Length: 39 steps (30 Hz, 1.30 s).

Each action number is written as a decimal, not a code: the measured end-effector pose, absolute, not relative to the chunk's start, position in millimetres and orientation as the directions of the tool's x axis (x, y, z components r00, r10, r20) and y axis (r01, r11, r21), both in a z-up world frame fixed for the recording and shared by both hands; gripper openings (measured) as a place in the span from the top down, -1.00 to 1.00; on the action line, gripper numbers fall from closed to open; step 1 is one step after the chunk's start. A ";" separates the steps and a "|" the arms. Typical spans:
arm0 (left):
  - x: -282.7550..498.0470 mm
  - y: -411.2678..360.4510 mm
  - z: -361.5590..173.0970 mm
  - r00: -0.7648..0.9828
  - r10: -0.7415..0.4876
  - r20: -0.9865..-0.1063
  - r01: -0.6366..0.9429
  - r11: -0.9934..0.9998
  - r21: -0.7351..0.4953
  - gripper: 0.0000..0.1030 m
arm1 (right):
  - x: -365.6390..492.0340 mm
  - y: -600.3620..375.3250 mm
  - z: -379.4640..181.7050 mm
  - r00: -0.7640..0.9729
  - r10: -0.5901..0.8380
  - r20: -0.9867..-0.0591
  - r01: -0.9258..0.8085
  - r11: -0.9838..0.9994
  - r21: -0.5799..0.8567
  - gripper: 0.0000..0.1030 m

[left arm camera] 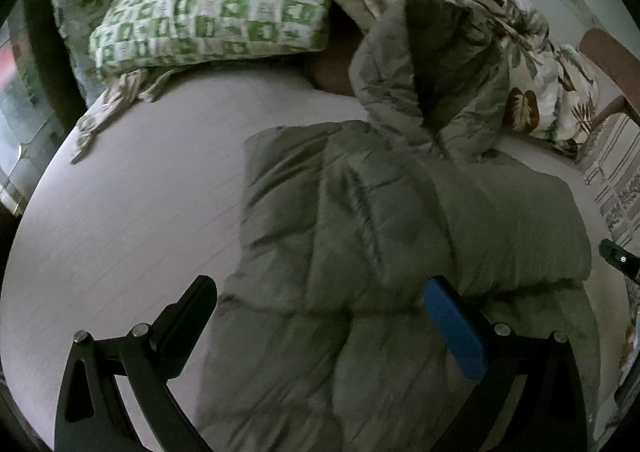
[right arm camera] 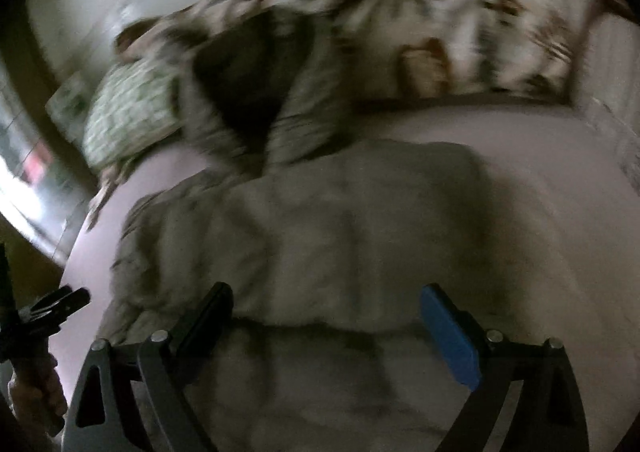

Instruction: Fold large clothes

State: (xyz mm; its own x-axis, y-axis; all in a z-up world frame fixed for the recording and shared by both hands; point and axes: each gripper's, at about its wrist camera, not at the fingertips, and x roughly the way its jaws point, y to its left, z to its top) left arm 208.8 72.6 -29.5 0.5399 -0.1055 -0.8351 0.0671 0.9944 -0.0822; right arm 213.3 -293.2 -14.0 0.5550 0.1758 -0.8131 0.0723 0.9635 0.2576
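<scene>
We see the right gripper (right arm camera: 326,322) with its jaws wide apart above the grey padded jacket (right arm camera: 320,236), which lies on the pale bed sheet (right arm camera: 560,212). Nothing is pressed between the fingers. The jacket hood (right arm camera: 248,92) points toward a green checked pillow (right arm camera: 128,116) and a leaf-patterned blanket (right arm camera: 440,40). At the left edge, a hand (right arm camera: 38,396) holds the left gripper (right arm camera: 52,308). The picture is blurred.
</scene>
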 end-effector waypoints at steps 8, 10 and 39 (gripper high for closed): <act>258.0 43.7 -63.6 0.490 -0.070 -0.869 0.065 0.997 -0.044 -0.91 | 234.9 -361.2 -50.8 0.511 0.169 -0.843 0.255 0.906 0.337 -0.87; 259.7 41.0 -67.7 0.485 -0.104 -0.868 0.076 0.994 -0.077 -0.24 | 235.3 -371.7 -65.5 0.498 0.205 -0.842 0.299 0.872 0.388 -0.87; 230.9 78.2 -75.4 0.537 -0.035 -0.843 0.143 0.988 0.051 0.57 | 219.8 -324.3 -66.6 0.435 0.193 -0.879 0.193 0.934 0.300 -0.05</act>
